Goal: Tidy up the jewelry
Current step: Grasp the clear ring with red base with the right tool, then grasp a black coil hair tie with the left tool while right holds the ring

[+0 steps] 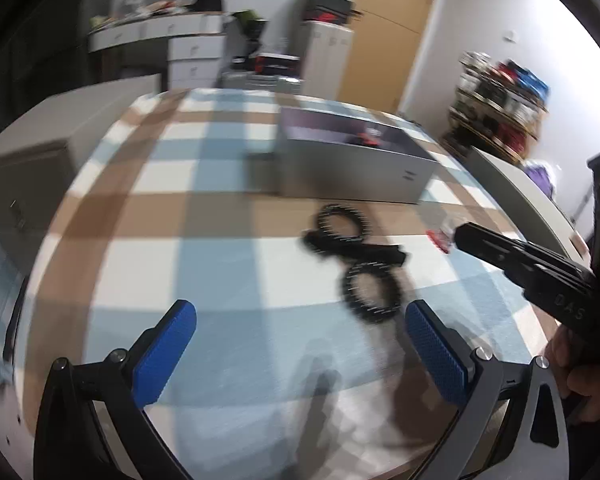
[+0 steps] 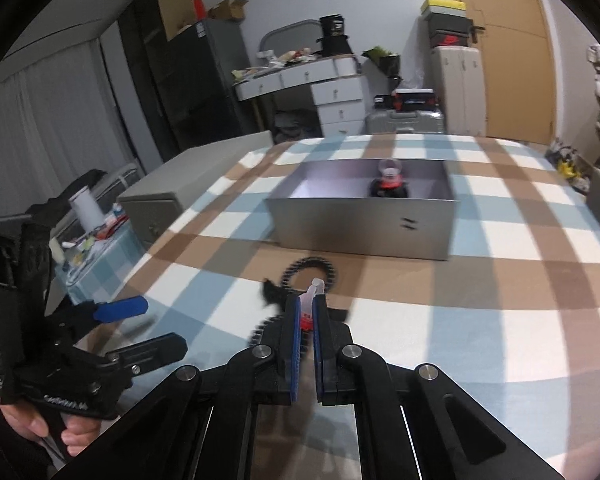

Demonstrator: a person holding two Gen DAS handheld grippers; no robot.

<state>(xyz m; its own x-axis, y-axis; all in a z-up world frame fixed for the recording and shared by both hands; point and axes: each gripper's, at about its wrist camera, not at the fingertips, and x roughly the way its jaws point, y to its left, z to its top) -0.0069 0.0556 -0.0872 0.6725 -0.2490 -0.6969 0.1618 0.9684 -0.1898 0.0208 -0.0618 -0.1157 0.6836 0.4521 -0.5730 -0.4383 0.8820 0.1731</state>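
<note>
**Right gripper clamped on small clip, left gripper wide open**

Right gripper (image 2: 307, 316) jaws pinch a small clear-and-red clip (image 2: 311, 300). Left gripper (image 1: 300, 336) jaws spread, nothing between them. Black spiral hair ties (image 1: 356, 256) lie on the checked tablecloth (image 1: 180, 200) just past both grippers. Farther off stands the open grey box (image 2: 364, 224), with a black-and-red item (image 2: 389, 184) inside, right of centre.

2 black spiral hair ties (image 1: 356, 258), 1 grey box (image 2: 364, 216), 2 hand-held grippers (image 2: 307, 312).
</note>
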